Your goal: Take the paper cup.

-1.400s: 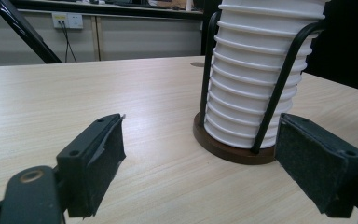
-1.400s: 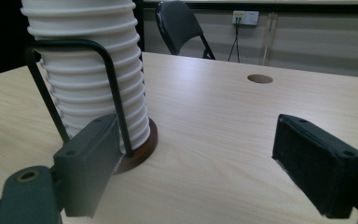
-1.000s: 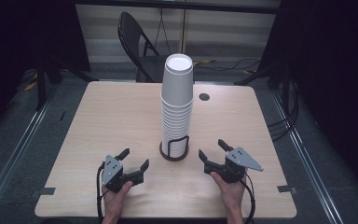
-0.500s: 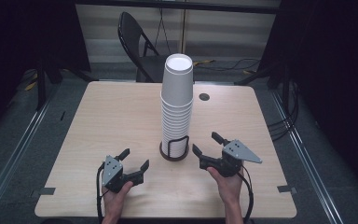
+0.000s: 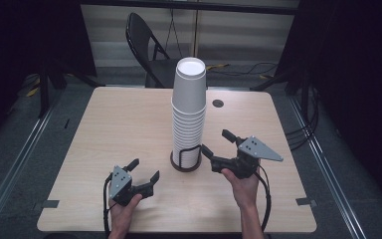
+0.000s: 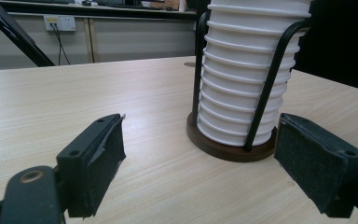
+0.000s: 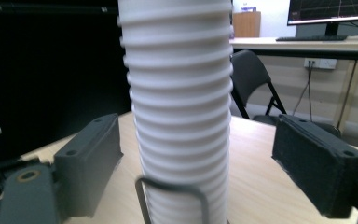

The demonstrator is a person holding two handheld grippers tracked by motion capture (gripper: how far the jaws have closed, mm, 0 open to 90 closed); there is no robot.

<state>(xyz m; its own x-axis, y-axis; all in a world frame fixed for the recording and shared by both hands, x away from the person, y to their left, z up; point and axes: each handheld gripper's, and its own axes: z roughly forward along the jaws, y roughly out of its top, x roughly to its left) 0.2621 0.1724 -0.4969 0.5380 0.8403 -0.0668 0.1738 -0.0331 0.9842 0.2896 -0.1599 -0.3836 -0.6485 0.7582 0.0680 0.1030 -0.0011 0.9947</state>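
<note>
The right tool (image 5: 221, 144) is spread wide, its jaws pointing at the stack of cups (image 5: 188, 114) from the right and just beside it, touching nothing; in the right gripper view the stack stands between the two padded jaws. The left tool (image 5: 143, 170) is spread as well, low over the tabletop (image 5: 119, 124) near the front edge, angled toward the stack and a little apart from it.

The tabletop is pale wood grain with rounded corners and a small dark round cap (image 5: 218, 103) near its far edge. Behind it stands a dark folding chair (image 5: 146, 45) on a grey floor, with cables trailing along a pale wall; black curtains close off both sides.

In the right gripper view the stack is blurred and its top is cut off. In the left gripper view the upper cups are cut off too.

The cups are white paper, nested upside down into a tall tower with ridged rims, standing at the middle of the tabletop in a black wire holder (image 5: 185, 160) on a dark round base.
</note>
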